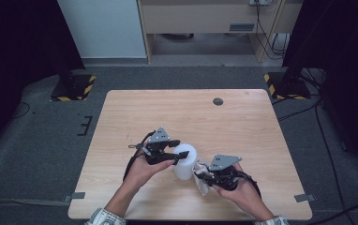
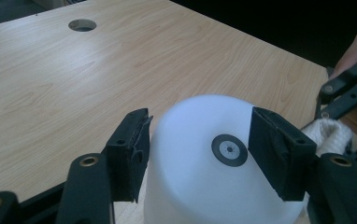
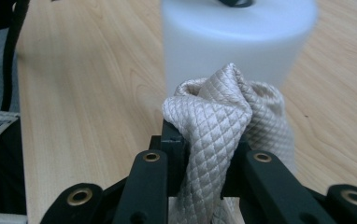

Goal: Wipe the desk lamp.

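Quilted beige cloth (image 3: 223, 126) bunches up right at my right tongs (image 3: 203, 154), whose jaws are pinched closed on a fold of it; the rest of the fabric hangs down past them. Just behind the cloth stands a white plastic cup (image 3: 237, 42), upside down on the wooden bench (image 3: 83, 93), its flat base carrying a small black ring mark (image 2: 229, 150). My left tongs (image 2: 200, 149) straddle that cup near its top, one jaw on each side, spread about as wide as the cup; whether the pads actually press on it I cannot tell. From the high view, the cup (image 1: 185, 161) sits near the front middle of the bench (image 1: 242, 117), between my two hands, left tongs (image 1: 171, 150) beside it and right tongs (image 1: 201, 178) with the cloth (image 1: 202, 180) just to its right. A round cable hole (image 1: 218, 101) lies far back on the bench.
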Demonstrator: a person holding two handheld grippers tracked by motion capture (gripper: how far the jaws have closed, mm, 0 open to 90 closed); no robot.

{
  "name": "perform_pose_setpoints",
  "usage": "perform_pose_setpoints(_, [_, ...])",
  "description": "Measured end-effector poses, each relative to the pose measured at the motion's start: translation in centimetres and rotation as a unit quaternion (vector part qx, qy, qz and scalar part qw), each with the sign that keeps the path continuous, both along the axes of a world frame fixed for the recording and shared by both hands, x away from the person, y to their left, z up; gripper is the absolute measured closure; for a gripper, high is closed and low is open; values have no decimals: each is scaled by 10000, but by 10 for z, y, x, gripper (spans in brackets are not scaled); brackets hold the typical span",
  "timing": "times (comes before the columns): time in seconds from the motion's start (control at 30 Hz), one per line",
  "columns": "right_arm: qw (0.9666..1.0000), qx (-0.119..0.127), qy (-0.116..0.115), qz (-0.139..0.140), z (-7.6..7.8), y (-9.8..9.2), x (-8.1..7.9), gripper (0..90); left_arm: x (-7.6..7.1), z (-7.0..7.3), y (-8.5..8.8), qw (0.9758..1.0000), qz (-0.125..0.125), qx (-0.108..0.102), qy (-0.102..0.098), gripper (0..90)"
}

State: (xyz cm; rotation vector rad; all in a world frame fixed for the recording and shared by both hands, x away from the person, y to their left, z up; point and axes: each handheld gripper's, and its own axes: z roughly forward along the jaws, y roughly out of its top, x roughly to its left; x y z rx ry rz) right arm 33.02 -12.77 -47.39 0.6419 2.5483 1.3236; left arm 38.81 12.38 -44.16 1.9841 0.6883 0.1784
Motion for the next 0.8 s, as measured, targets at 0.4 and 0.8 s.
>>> perform_pose_setpoints(0.4, [9991,316,-188,-221,15,-5,4,770,0,0,0,10000,37,12,-12,392])
perform_pose_setpoints(0.8, [9981,-428,302,-334,-17,7,16,769,2,-1,2,9999,80,-48,42,393])
